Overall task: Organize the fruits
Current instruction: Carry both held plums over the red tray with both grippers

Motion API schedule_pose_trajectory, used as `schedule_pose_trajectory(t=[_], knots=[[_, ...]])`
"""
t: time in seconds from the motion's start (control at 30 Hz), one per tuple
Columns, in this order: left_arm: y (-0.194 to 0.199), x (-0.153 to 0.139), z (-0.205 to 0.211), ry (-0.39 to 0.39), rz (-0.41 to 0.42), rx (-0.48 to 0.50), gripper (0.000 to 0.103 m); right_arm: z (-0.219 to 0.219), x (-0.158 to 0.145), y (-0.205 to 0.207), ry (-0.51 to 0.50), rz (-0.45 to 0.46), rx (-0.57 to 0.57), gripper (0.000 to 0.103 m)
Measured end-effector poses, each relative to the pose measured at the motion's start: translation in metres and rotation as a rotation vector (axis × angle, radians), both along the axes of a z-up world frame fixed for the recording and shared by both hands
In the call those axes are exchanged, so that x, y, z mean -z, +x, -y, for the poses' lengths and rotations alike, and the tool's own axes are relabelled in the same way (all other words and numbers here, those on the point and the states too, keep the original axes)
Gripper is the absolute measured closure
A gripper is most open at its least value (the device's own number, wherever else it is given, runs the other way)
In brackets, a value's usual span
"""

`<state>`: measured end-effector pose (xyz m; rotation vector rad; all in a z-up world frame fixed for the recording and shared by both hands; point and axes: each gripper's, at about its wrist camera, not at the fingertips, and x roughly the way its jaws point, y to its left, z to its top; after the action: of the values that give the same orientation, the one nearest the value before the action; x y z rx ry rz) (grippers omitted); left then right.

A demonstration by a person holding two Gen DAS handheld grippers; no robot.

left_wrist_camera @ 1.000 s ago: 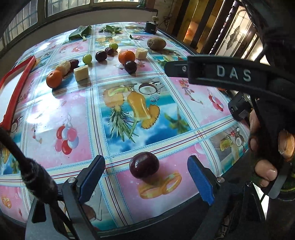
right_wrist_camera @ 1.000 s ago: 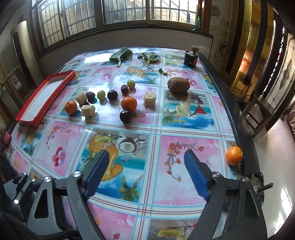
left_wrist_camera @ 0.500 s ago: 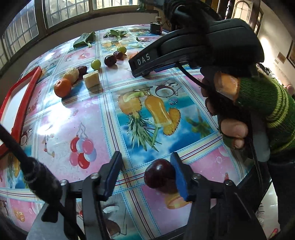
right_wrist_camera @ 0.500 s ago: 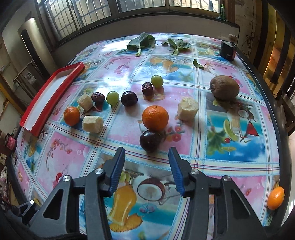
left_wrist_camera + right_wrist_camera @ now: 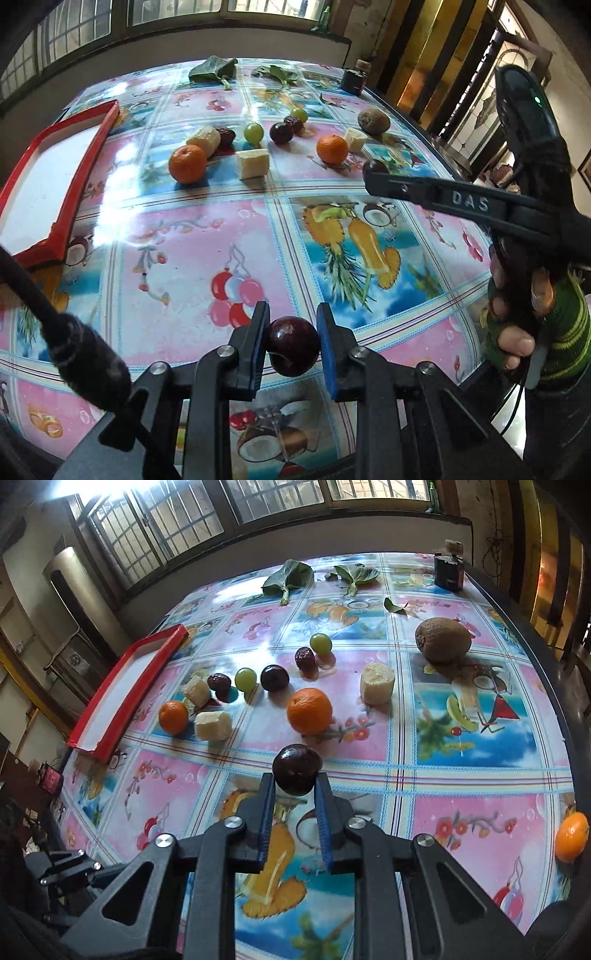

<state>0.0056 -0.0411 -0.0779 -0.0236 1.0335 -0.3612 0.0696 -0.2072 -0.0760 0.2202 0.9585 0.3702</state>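
Item one: my left gripper (image 5: 292, 345) pinches a round dark-red plum (image 5: 292, 346) above the near bench (image 5: 177, 236) edge. Item two: my right gripper (image 5: 294, 801) clamps another dark plum (image 5: 297, 769) (fingertips only), mid-bench.

My surface (image 5: 177, 236) wears a glossy, plastic-looking printed cloth that throws back window glare. The dark plum (image 5: 292, 346) in my left gripper (image 5: 292, 345) is smooth and shiny; the one (image 5: 297, 770) in my right gripper (image 5: 295, 794) likewise. Far right, the kiwi (image 5: 442, 639) looks matt and rough. Both grippers show matt black plastic with bright metal screws.
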Motion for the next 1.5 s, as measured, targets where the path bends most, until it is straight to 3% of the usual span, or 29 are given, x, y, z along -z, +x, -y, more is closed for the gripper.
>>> schedule_pose_trajectory(t=[0.5,0.8,1.13,1.5], knots=[[0.032,-0.022,-0.107,0.023,0.07,-0.301,0.078,-0.088,-0.037,-0.01,0.028,0.04,-0.131,0.08],[0.039,-0.028,-0.16,0.085,0.084,-0.457,0.078,-0.145,-0.045,-0.007,0.055,0.023,-0.224,0.08],[0.05,-0.039,-0.19,0.135,0.125,-0.543,0.078,-0.206,-0.061,0.007,0.032,0.045,-0.288,0.08],[0.056,-0.037,-0.227,0.114,0.114,-0.6,0.078,-0.25,-0.057,0.018,-0.007,0.044,-0.331,0.08]])
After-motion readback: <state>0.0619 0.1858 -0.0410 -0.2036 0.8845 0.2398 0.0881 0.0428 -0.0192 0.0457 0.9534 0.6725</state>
